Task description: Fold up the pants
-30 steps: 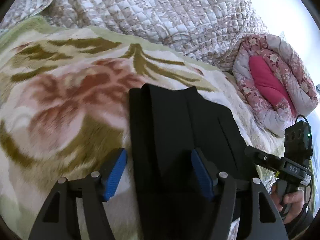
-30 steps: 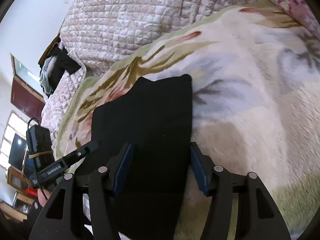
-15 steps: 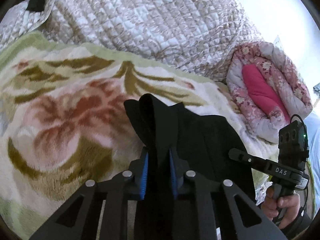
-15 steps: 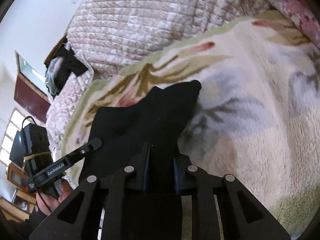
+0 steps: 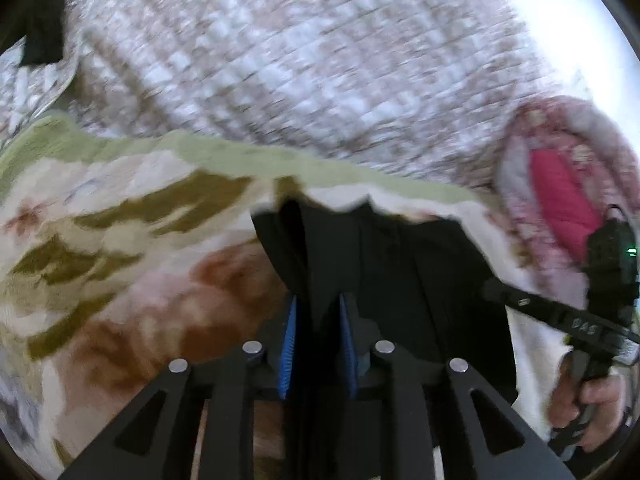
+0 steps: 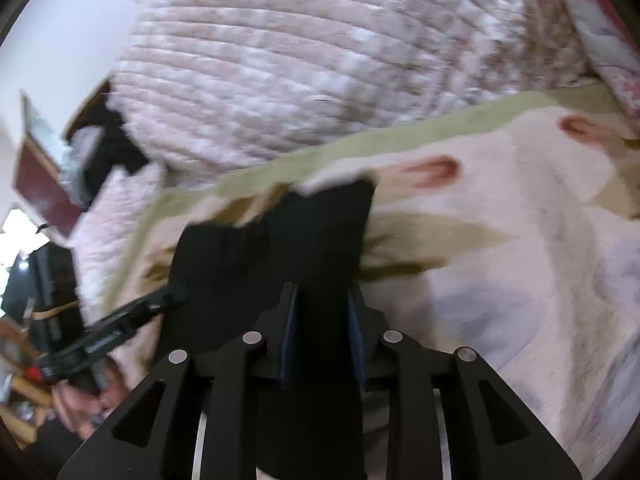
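Best carried forward with both ends level and kept taut, so the near edge of the black pants [image 5: 384, 264] landed square on the far edge rather than skewed (a judgement, not a thing seen). Gripped at two spots along that near edge: left gripper [image 5: 318, 340] narrowed and pinching a bunched ridge of cloth between blue pads, jaws having just eased a touch wider with fabric between them; right gripper [image 6: 322, 340] likewise narrowed and clamped on the dark cloth, likewise just eased. Lay on the floral blanket [image 5: 120, 248], near end raised off it, far end resting close to the green border below the quilted cover [image 5: 300, 60]. Long axis ran away from the cameras toward that cover, far edge pointing at it. Much blur in both views; waistband or hems not told apart.
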Available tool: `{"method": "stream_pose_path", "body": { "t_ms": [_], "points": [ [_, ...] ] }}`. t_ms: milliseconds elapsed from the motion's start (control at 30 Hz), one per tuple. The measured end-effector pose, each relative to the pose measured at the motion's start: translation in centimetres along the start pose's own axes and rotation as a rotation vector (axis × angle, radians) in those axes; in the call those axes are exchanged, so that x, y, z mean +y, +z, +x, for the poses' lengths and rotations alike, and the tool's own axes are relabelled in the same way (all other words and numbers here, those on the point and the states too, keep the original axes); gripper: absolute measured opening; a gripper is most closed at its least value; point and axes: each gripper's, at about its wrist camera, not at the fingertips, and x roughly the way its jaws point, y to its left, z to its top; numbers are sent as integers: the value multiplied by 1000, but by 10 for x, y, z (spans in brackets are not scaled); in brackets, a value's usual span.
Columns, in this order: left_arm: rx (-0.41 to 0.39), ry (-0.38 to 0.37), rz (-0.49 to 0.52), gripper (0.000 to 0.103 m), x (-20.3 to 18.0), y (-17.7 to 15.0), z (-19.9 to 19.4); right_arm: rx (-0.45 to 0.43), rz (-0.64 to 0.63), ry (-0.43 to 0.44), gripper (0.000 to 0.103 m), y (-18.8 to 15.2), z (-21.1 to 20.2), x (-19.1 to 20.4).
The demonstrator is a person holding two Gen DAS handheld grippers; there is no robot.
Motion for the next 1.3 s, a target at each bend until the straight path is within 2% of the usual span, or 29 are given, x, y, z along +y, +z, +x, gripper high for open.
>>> {"method": "stream_pose_path", "body": {
  "t_ms": [133,267,333,367,400,467,567,833,967,1300],
  "points": [
    [7,72,-32,22,17,-5,-1,-6,-13,-36,26,-3,-6,-6],
    [-22,92,-24,23,10,-12,-18,-16,-82,-93,26,-13,-18,5],
    [-38,109,2,23,0,-19,-29,-19,-120,-109,35,-21,-24,15],
    [-41,117,15,23,-5,-22,-33,-21,-140,-120,45,-25,-27,19],
    [-45,125,24,23,-9,-25,-37,-25,-158,-130,49,-30,-30,24],
    [-50,131,35,24,-19,-35,-46,-34,-183,-143,49,-41,-38,33],
    [-53,142,50,33,-30,-52,-58,-46,-210,-145,49,-62,-50,47],
    [-12,161,71,35,-44,-91,-65,-19,-253,-174,49,-111,-55,64],
    [14,160,76,36,-46,-101,-59,13,-291,-197,49,-117,-45,67],
    [28,180,71,36,-47,-106,-52,37,-289,-215,49,-121,-38,63]
  ]
}}
